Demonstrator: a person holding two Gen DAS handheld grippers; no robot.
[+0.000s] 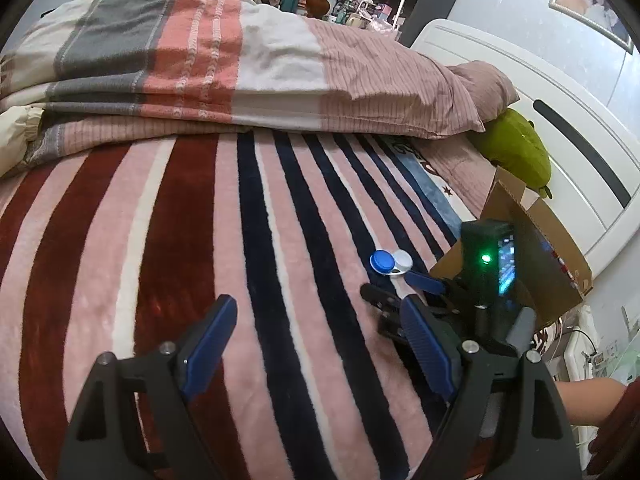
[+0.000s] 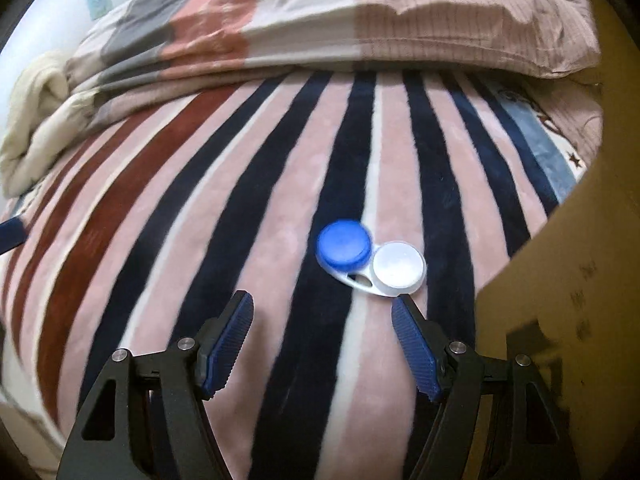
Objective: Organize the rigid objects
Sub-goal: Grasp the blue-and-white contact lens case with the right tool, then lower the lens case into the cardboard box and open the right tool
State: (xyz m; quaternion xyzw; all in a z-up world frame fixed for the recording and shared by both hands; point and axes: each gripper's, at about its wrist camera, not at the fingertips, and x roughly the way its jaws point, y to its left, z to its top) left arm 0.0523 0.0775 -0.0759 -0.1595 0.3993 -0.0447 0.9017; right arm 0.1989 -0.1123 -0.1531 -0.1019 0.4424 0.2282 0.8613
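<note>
Contact-lens case (image 2: 370, 258) lying flat on the striped blanket (image 2: 200, 220) beside the cardboard box (image 2: 560, 280); right gripper (image 2: 322, 316) just short of it, jaws spread, empty; left gripper (image 1: 316, 320) likewise released; case probably light, rigid, smooth; best pinched across its two caps.

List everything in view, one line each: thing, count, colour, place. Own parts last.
contact lens case: one, blue cap and white cap, on the blanket ahead of the right gripper
striped blanket: one, pink, navy, maroon, covering the bed
folded quilt: one, grey, coral, white, pink, at the far side of the bed
cardboard box: one, brown, right of the case
plush toy: one, green, behind the box
headboard: one, white, far right
left gripper: one, black with blue fingers, open
right gripper: one, same colours, open, empty
</note>
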